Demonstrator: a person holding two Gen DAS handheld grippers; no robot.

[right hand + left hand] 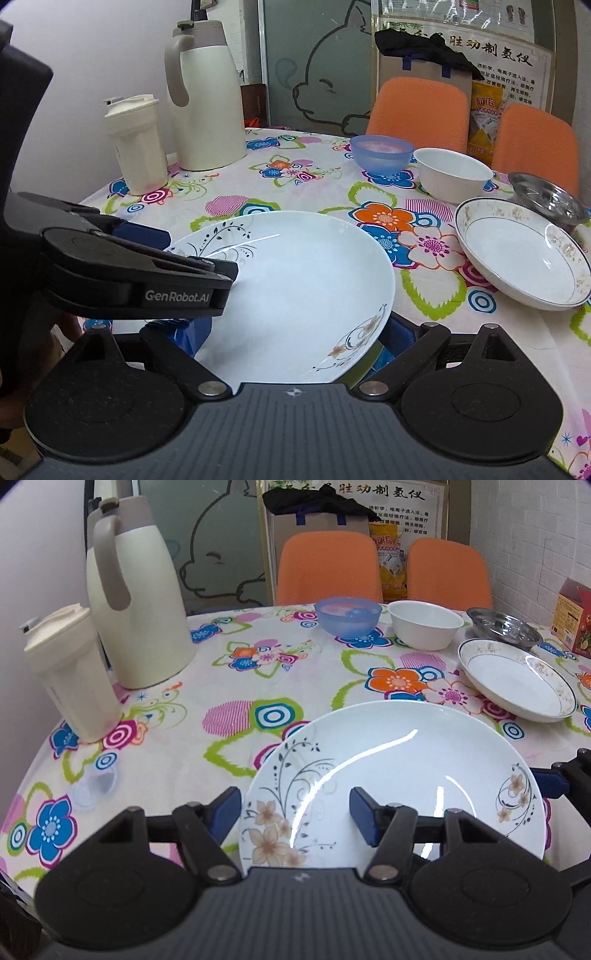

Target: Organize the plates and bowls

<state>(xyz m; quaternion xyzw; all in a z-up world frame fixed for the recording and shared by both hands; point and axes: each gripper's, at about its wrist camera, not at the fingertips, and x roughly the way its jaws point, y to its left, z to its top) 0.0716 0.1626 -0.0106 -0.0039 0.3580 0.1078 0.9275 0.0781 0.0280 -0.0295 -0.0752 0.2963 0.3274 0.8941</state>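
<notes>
Left gripper (295, 814): jaws spread wide either side of the near-left rim of the flowered plate; one blue pad sits outside the rim, the other over the plate's inside; whether either pad touches the plate cannot be told
Right gripper (295, 334): jaws wide, blue pads at the plate's near edge on both sides, partly hidden beneath it; contact cannot be told
Flowered plate (399, 768): large, white, floral sprigs on its rim; nearest the cameras on the tablecloth (221, 686)
Gold-rimmed plate (517, 681): to the right, tilted, its far edge propped on the steel dish (504, 626)
Bowls: blue bowl (347, 616) just beside white bowl (424, 624), at the far side
Left side: thermos jug (140, 602) behind cream tumbler (70, 672)
</notes>
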